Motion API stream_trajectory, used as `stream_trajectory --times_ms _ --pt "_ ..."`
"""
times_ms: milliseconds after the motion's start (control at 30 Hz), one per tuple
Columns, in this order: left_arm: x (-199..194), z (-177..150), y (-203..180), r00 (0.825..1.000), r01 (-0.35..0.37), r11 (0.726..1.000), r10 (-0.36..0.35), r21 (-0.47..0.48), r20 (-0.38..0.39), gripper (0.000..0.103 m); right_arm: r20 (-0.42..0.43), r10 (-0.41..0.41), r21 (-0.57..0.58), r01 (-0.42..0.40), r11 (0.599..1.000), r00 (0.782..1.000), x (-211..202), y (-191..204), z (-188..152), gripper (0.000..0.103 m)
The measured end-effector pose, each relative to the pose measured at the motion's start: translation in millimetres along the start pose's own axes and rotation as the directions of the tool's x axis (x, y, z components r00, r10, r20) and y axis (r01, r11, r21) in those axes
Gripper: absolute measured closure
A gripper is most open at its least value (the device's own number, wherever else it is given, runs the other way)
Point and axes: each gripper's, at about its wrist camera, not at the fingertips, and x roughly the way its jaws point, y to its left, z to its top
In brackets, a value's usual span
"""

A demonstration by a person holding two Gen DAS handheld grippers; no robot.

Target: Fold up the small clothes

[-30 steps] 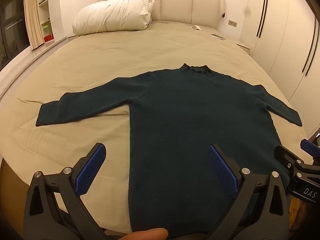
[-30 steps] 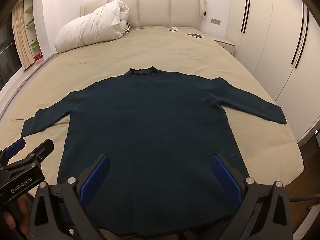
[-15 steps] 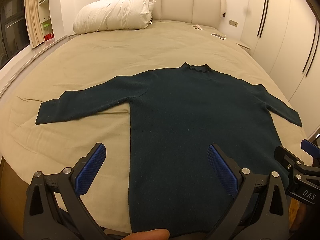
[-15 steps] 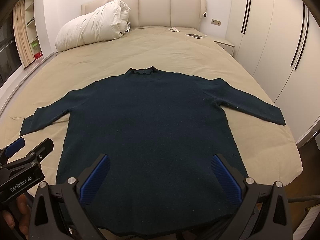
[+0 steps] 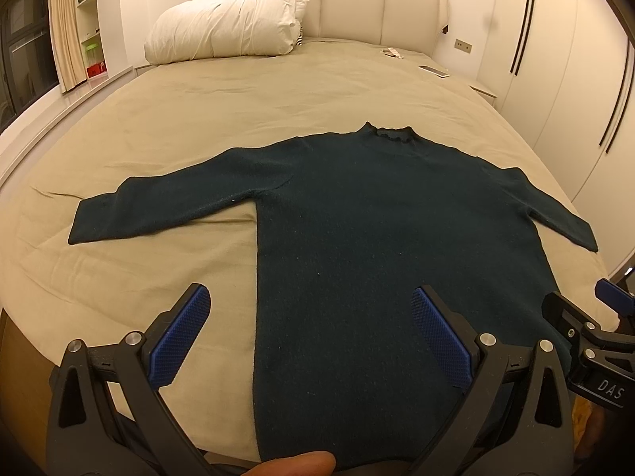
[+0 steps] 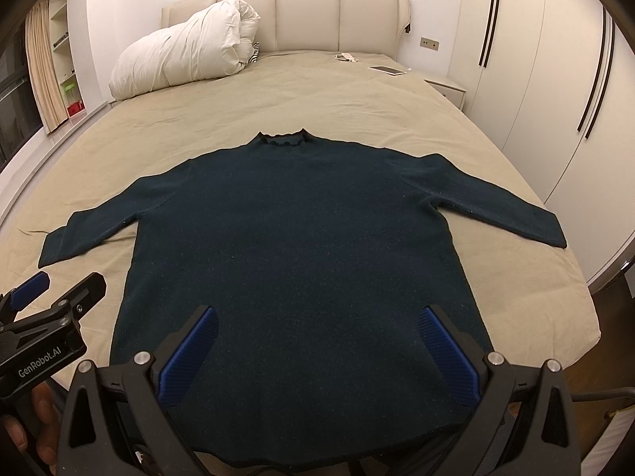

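Left wrist view: left gripper (image 5: 307,309) spread wide, grasping nothing, hovering over the near edge of the bed (image 5: 119,277). Dark teal sweater (image 5: 377,238) lies flat straight ahead, collar away from the gripper, both sleeves out to the sides. Its left side seam runs between the two blue pads (image 5: 178,337); the right finger is over the body, the left finger over bare sheet. Right gripper (image 5: 575,309) pokes in at far right. A fingertip (image 5: 293,464) shows at bottom edge. White duvet bundle (image 5: 226,27) far ahead by the headboard.

Right wrist view: right gripper (image 6: 317,325) released, wide apart, empty, above the sweater (image 6: 297,238) hem; both fingers over the body. Left gripper (image 6: 59,293) at lower left, a hand (image 6: 35,428) gripping it. Phone (image 6: 387,69) far ahead on the bed.
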Motion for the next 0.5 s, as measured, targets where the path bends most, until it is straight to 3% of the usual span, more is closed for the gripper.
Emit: stream_trajectory --times_ms 500 --pt "-4.4 7.0 2.2 1.000 0.008 1.000 -0.008 -0.010 -0.012 0.000 0.000 -0.004 -0.007 0.004 1.000 1.000 2.9 -0.5 -3.4 0.000"
